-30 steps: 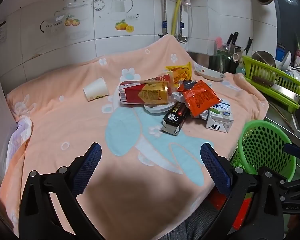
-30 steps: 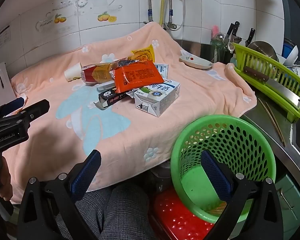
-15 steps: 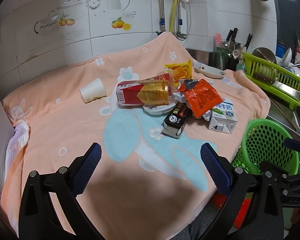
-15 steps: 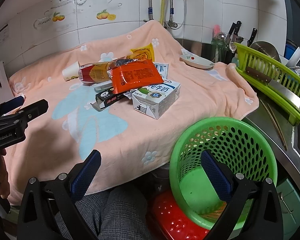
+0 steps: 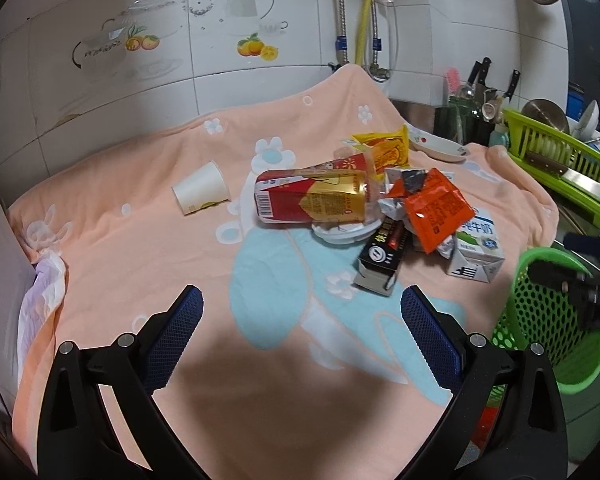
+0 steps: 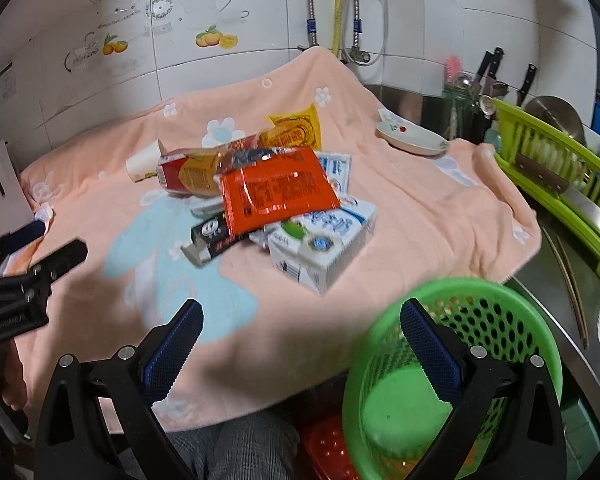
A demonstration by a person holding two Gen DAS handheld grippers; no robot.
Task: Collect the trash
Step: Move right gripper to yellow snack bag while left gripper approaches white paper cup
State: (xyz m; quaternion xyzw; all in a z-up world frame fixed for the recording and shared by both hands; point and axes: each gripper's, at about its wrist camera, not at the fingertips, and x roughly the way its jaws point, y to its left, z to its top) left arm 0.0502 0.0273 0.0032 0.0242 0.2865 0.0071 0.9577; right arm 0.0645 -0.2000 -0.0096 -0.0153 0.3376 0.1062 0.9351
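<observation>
A heap of trash lies on the peach towel [image 5: 140, 248]: a red-gold carton [image 5: 312, 202], an orange wrapper [image 5: 436, 212], a black box [image 5: 382, 258], a white milk carton [image 5: 476, 252], a yellow packet [image 5: 384, 146] and a paper cup [image 5: 200, 192] on its side. In the right wrist view the orange wrapper [image 6: 276, 190] rests on the milk carton [image 6: 324, 246]. My left gripper [image 5: 300, 320] is open and empty, short of the heap. My right gripper [image 6: 300, 328] is open and empty, between the towel's front edge and the green basket [image 6: 460, 384].
A green dish rack [image 5: 564, 164] with bowls, a knife block and a small saucer [image 5: 440, 146] stand at the right. A red stool [image 6: 328, 448] sits under the basket. Tiled wall and pipes lie behind. A person's trouser leg [image 6: 236, 448] shows below the towel.
Both grippers have moved forward toward the heap, which looks larger and nearer. The right wrist view is slightly blurred from motion. Both stay open and empty.
</observation>
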